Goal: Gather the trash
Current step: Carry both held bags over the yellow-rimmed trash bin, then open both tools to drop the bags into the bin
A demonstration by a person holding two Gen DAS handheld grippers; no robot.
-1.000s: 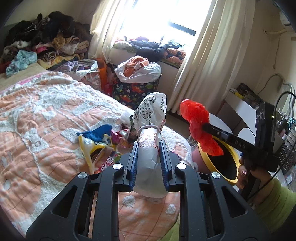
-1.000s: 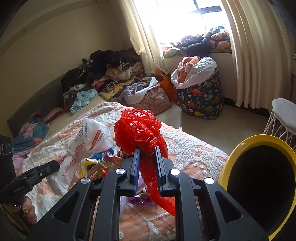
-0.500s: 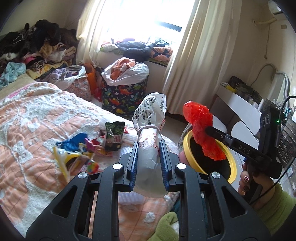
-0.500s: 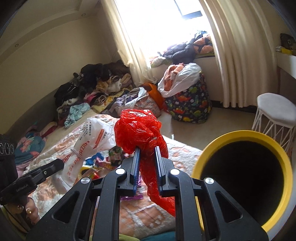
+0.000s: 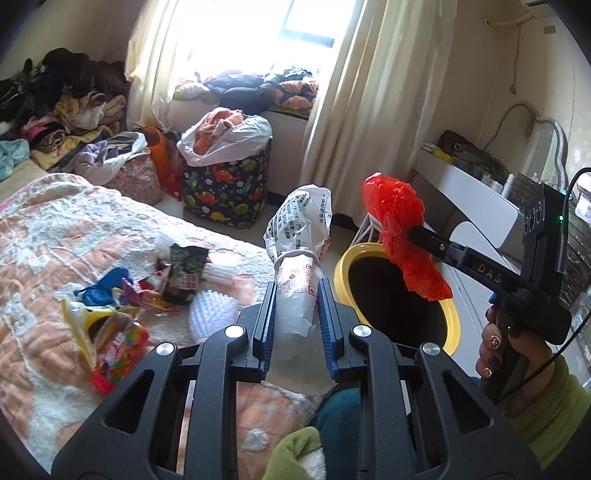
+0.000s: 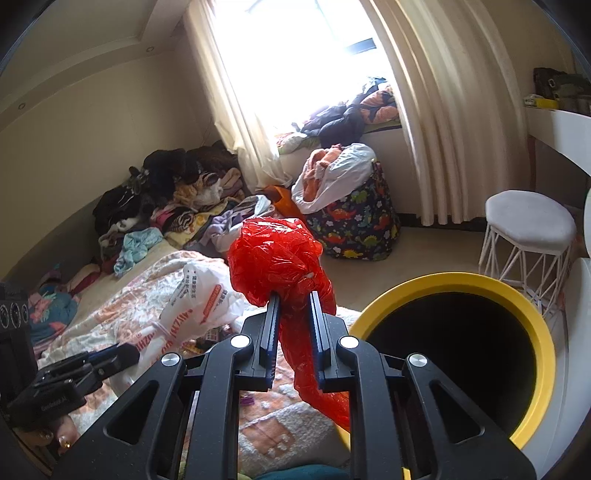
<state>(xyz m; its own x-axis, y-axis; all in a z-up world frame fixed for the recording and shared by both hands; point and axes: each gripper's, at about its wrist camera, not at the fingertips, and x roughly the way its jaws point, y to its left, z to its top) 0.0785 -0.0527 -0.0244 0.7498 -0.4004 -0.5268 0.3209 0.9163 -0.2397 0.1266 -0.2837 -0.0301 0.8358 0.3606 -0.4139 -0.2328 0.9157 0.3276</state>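
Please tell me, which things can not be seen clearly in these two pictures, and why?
- Yellow bin, both views: its inside is only black shadow, contents unknown.
- White printed bag, left wrist view: lower end hidden behind the left tongs.
- Red bag, right wrist view: the right tongs cover its middle.
- Window: overexposed, nothing outside visible.

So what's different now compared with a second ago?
Both grippers have swung away from the bed toward the yellow-rimmed bin, which now looms larger in both views. Nothing was let go: the left gripper still pinches the white printed bag, the right gripper the red plastic bag. The wrappers stay on the bed.
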